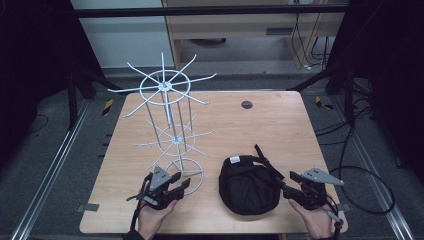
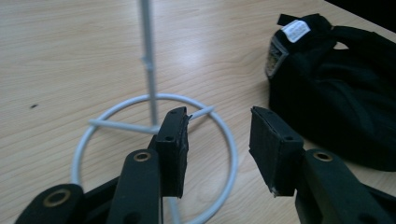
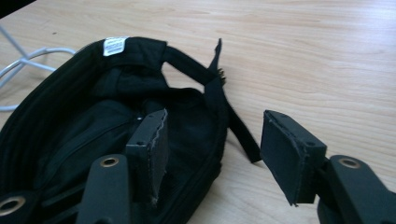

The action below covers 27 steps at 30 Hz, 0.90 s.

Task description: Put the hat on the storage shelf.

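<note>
Black cap (image 1: 248, 185) lies upside down on the worktop (image 1: 260, 125), lower centre-right of the high view, opening up, white label (image 1: 234, 160) at its far rim, strap (image 1: 267, 162) trailing toward the upper right.

Right claw (image 1: 288, 192) sits at the cap's right edge, lower right of the high view. In the right gripper view the claw (image 3: 212, 154) stands apart: one jaw is over the cap's (image 3: 107, 130) inside, the other over bare wood outside the rim, so the rim wall lies between them. Pads look clear of the fabric, though contact at the inner jaw is hard to judge.

Left claw (image 1: 181, 184) is lower left of centre in the high view, at the ring base (image 1: 186, 170) of the white wire rack (image 1: 167, 117). In the left gripper view the claw (image 2: 219, 140) is apart, nothing between the pads; one jaw hangs over the base ring (image 2: 154, 140) near the upright rod (image 2: 148, 56), the cap (image 2: 336, 88) at the right of frame.
</note>
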Available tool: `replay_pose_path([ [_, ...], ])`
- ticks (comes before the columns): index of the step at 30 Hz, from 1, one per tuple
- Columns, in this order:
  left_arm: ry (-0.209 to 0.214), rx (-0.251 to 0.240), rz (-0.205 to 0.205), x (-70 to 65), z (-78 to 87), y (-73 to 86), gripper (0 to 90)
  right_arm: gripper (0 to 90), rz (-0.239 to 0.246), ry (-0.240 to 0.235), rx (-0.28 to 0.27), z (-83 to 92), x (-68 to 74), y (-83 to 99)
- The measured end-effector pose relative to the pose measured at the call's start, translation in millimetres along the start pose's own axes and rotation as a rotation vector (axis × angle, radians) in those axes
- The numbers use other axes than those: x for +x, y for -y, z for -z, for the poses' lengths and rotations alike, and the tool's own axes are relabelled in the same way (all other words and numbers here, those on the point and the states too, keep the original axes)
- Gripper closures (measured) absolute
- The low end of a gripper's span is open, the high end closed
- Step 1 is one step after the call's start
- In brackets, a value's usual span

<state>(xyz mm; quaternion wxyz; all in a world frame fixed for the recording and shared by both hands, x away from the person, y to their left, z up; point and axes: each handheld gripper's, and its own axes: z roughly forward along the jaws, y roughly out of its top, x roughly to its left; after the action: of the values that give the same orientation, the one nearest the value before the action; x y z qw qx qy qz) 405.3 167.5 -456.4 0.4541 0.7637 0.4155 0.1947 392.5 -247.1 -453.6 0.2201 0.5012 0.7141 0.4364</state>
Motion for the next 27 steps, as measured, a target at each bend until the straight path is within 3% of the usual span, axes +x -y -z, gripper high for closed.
replay_pose_path([
  [12,0.044,0.005,-0.076,-37.7,-21.4,-6.1,56.0,46.8,0.000,-0.028,0.059,-3.9,7.1,11.0],
  [18,0.053,0.013,-0.081,-48.9,-32.2,-10.4,54.9,49.8,-0.011,-0.036,0.087,-5.2,8.4,16.5],
  [22,0.037,0.029,-0.094,-56.3,-42.2,-14.0,52.6,51.2,-0.009,-0.041,0.101,-6.3,9.9,18.8],
  [27,0.055,0.051,-0.066,-63.5,-60.6,-16.8,50.3,53.9,-0.015,-0.044,0.128,-9.1,9.2,21.9],
])
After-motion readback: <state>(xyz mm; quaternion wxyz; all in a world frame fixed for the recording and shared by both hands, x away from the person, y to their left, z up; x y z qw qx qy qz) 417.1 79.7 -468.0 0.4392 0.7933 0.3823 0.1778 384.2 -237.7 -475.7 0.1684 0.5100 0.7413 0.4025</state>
